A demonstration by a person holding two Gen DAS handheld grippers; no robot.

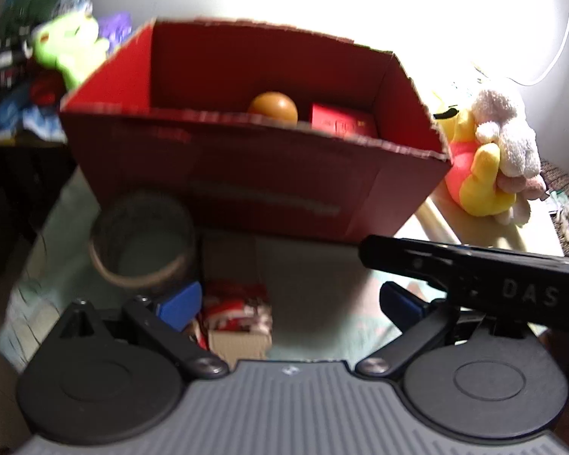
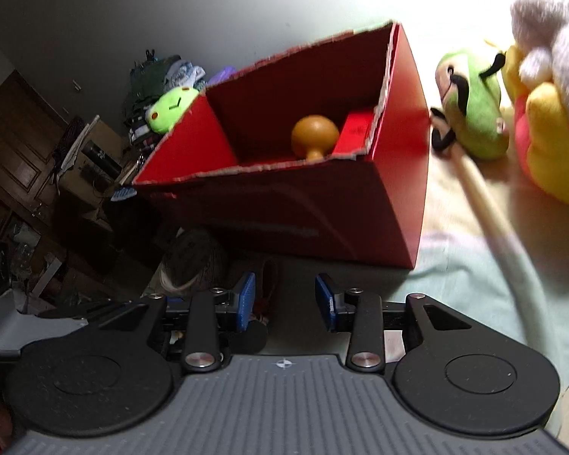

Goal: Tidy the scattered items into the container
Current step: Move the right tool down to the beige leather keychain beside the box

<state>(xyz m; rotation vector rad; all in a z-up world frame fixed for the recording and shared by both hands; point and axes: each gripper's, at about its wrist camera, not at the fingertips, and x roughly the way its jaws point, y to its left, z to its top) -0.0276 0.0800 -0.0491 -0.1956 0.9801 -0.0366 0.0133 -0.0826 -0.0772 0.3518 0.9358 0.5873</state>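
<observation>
In the lower middle of the left wrist view, a small red-and-white packet (image 1: 236, 313) is lying on the pale green surface just in front of the red cardboard box (image 1: 246, 182), close beside the left-hand blue finger of the left gripper (image 1: 290, 303), whose fingers are standing wide apart with nothing between them. A roll of tape (image 1: 142, 242) is sitting to the upper left of the packet, against the box's front wall. The right gripper (image 2: 284, 299) is reaching in from the right edge; in its own view its fingers are parted a little and holding nothing, and the packet is showing only dimly past its left finger. Judging from this, the left hand is nearer. A wooden mushroom-shaped toy (image 2: 315, 134) and a small red box (image 2: 354, 131) are lying inside already.
</observation>
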